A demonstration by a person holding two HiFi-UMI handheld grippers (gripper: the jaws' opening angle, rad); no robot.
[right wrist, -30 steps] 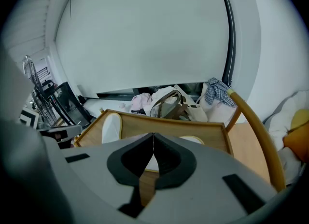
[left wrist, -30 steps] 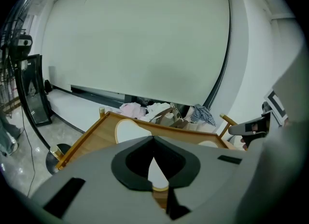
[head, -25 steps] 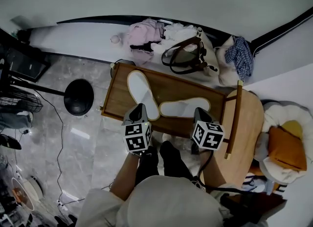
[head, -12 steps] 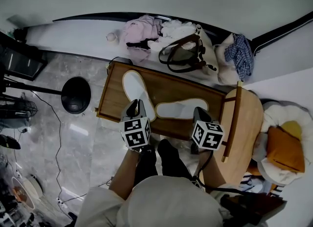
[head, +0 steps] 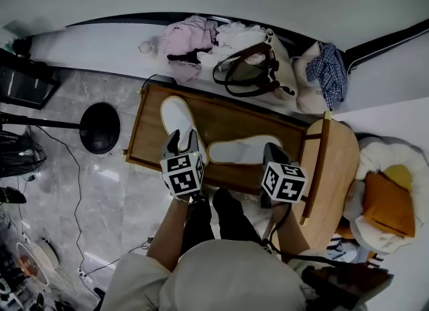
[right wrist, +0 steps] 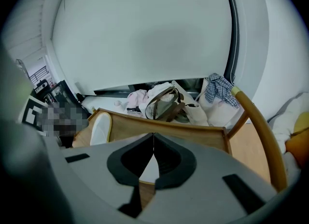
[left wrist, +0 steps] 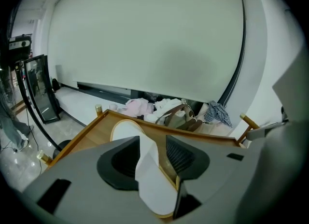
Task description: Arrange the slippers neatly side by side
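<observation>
Two white slippers lie on a low wooden tray (head: 228,116). The left slipper (head: 175,120) lies slanted and the right slipper (head: 242,150) lies crosswise, their near ends close together. My left gripper (head: 181,141) is over the near end of the left slipper. Its jaws have just been opening and now stand open with the left slipper (left wrist: 149,170) between them, the pads (left wrist: 181,155) clear of it. My right gripper (head: 269,150) is at the right slipper's right end, shut (right wrist: 153,138), with white slipper (right wrist: 148,167) showing under the tips. Whether it pinches the edge I cannot tell.
Behind the tray a brown-handled bag (head: 251,75), pink clothes (head: 186,41) and a checked cloth (head: 328,68) lie along the wall. A round wooden chair (head: 335,175) stands at the right, a black stand base (head: 99,127) at the left. The person's feet (head: 214,209) are before the tray.
The left gripper's jaws have gone from together to apart. Both grippers have edged forward over the tray. The slippers have not shifted on the tray.
</observation>
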